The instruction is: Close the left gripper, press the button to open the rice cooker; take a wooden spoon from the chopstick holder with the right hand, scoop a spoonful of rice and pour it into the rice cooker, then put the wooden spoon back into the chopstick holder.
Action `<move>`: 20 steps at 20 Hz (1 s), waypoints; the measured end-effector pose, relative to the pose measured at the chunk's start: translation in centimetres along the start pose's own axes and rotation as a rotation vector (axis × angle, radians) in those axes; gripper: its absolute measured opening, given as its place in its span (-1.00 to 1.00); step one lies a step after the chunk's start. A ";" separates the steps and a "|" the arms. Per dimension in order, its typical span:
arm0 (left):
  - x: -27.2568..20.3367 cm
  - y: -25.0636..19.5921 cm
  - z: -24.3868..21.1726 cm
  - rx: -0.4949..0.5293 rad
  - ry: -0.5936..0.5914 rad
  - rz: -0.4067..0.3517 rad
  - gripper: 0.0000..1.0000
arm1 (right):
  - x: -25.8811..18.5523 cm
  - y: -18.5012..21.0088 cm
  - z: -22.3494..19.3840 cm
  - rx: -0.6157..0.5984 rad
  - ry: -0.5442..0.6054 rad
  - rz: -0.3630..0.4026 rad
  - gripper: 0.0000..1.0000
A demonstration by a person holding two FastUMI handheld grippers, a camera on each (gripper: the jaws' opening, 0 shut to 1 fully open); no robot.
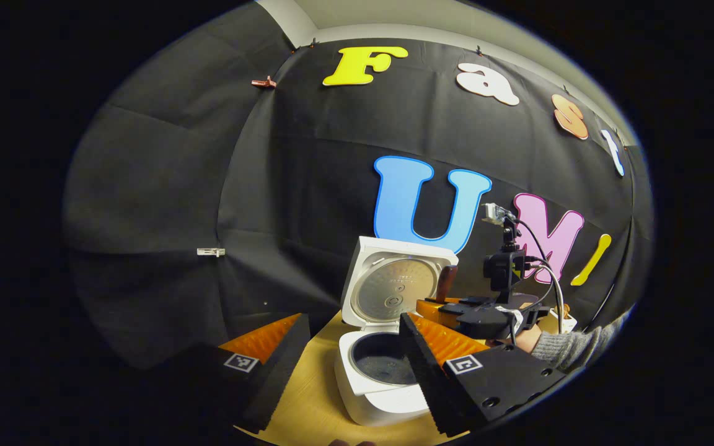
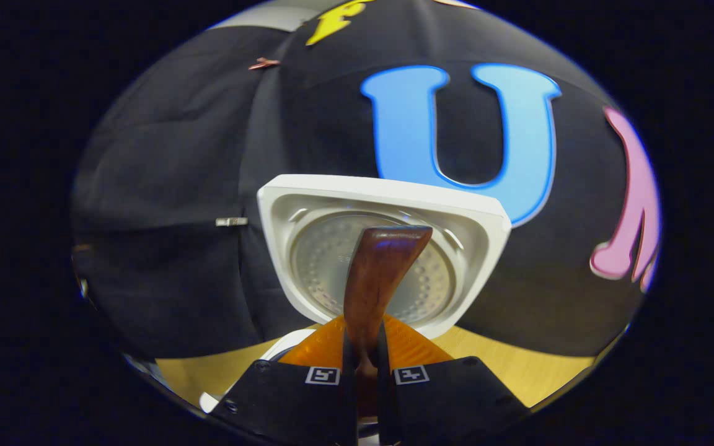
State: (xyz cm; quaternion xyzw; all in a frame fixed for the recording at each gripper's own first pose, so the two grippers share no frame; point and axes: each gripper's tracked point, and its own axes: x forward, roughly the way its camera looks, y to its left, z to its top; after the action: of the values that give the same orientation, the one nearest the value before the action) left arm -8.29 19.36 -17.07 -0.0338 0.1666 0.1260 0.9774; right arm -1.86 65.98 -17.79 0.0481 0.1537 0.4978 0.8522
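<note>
The white rice cooker (image 1: pixel 369 399) stands open on the wooden table, its lid (image 1: pixel 394 285) raised and the dark inner pot (image 1: pixel 382 362) showing. My left gripper (image 1: pixel 352 319) is open, its black and orange fingers (image 1: pixel 276 356) on either side of the cooker, near it and not touching it. To the cooker's right, my right gripper (image 1: pixel 456 310) is shut on the handle of a brown wooden spoon (image 1: pixel 447 282). In the right gripper view the spoon (image 2: pixel 382 272) rises from my right gripper (image 2: pixel 363 347) in front of the lid (image 2: pixel 307 204). What the spoon carries is hidden.
A hand in a grey sleeve (image 1: pixel 574 347) holds the right gripper, with cables above it. A white container (image 1: pixel 566 321) sits partly hidden behind that hand. The wooden table (image 1: pixel 307 396) runs under the cooker and shows to its right (image 2: pixel 518 365).
</note>
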 end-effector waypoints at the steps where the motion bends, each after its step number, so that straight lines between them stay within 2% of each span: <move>1: 0.0 0.1 0.0 -0.003 -0.001 0.003 0.87 | 0.0 0.8 0.1 -0.064 -0.007 0.016 -0.66; 9: -0.1 0.6 0.0 -0.010 -0.005 0.023 0.88 | -0.2 4.6 -0.1 -0.396 -0.041 0.079 -0.67; 11: -0.1 0.6 0.0 -0.009 -0.004 0.024 0.88 | -0.4 5.1 -0.2 -0.434 -0.043 0.088 -0.67; 12: 0.0 0.6 0.0 -0.008 -0.003 0.025 0.88 | -0.4 5.1 -0.5 -0.414 -0.030 0.095 -0.67; 15: -0.1 0.4 0.0 -0.008 -0.005 0.026 0.88 | -0.1 3.7 -1.0 -0.196 0.013 0.076 -0.67; 20: -0.5 -0.3 0.3 -0.008 -0.009 0.023 0.88 | 0.2 -1.0 -2.8 0.366 0.080 0.026 -0.66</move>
State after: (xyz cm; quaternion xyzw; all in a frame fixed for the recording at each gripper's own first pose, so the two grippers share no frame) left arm -8.55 19.00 -16.68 -0.0354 0.1620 0.1380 0.9764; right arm -1.82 65.46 -20.71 0.1847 0.2748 0.4739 0.8159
